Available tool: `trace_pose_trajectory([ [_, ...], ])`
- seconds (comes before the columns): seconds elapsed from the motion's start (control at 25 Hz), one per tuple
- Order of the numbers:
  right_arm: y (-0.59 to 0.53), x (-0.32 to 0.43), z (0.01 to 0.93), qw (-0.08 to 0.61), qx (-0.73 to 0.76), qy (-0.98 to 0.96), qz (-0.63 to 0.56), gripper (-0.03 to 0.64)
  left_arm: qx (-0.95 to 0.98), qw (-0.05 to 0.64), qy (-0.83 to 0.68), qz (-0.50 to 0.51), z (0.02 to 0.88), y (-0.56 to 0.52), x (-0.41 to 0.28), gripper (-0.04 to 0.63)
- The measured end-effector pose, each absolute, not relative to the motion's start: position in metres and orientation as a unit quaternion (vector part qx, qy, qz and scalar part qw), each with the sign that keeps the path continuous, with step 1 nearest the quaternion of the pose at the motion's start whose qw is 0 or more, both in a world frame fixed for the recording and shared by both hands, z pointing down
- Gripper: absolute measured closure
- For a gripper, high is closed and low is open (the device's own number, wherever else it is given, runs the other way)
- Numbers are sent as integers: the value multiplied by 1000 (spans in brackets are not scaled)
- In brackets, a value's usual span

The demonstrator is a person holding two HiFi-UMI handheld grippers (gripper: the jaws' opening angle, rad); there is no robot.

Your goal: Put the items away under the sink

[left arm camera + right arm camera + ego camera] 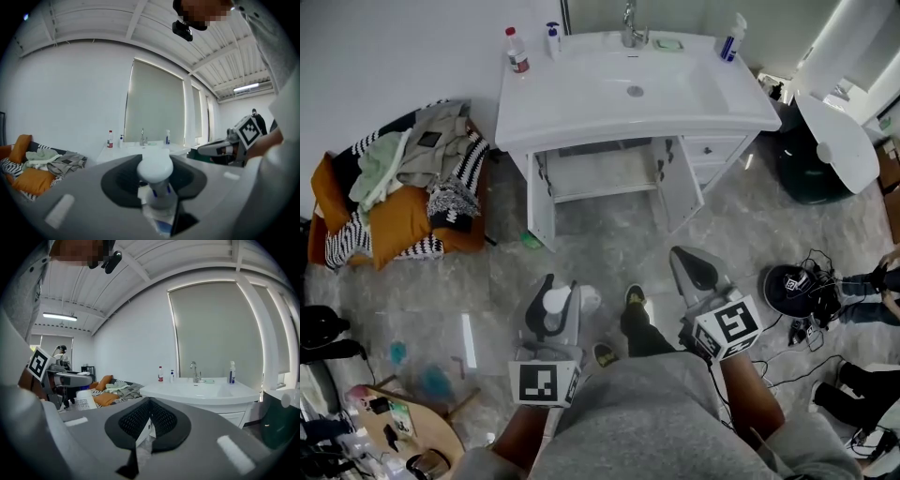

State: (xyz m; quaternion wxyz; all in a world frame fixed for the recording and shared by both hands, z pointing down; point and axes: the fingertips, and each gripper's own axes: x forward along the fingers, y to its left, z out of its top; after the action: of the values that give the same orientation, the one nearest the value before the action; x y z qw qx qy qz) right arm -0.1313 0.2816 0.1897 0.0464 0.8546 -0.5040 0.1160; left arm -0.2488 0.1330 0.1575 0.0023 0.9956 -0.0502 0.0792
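Left gripper clamped on a white bottle, right gripper closed on nothing, both low in the frame in front of the open sink cabinet.

At the far left of the head view, a pile of clothes [422, 150] lies on orange cushions [394, 220]. Left of centre at the bottom, the left gripper [555, 314] has its jaws pressed on a white-capped bottle [157, 180], held upright between the pads. Above it in the upper middle, the white sink [581, 103] carries a red-capped bottle [517, 49], a small pump bottle [552, 37], the faucet [630, 28], a green soap dish [667, 43] and a blue spray bottle [730, 39]. Below the basin the cabinet [600, 173] stands with both doors swung open. Right of centre, the right gripper [698, 272] has its jaws together with nothing between them. Cables [811, 291] lie on the floor at the right edge.
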Motion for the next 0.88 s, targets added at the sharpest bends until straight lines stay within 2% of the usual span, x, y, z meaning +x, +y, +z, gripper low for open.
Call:
trace_pose_trajectory([
  [0.48, 265, -50, 187, 23, 856, -502, 120, 618, 995, -5, -53, 87, 151, 114, -165, 445],
  [0.88, 255, -6, 186, 33, 846, -519, 120, 618, 994, 4, -60, 93, 150, 113, -120, 445],
])
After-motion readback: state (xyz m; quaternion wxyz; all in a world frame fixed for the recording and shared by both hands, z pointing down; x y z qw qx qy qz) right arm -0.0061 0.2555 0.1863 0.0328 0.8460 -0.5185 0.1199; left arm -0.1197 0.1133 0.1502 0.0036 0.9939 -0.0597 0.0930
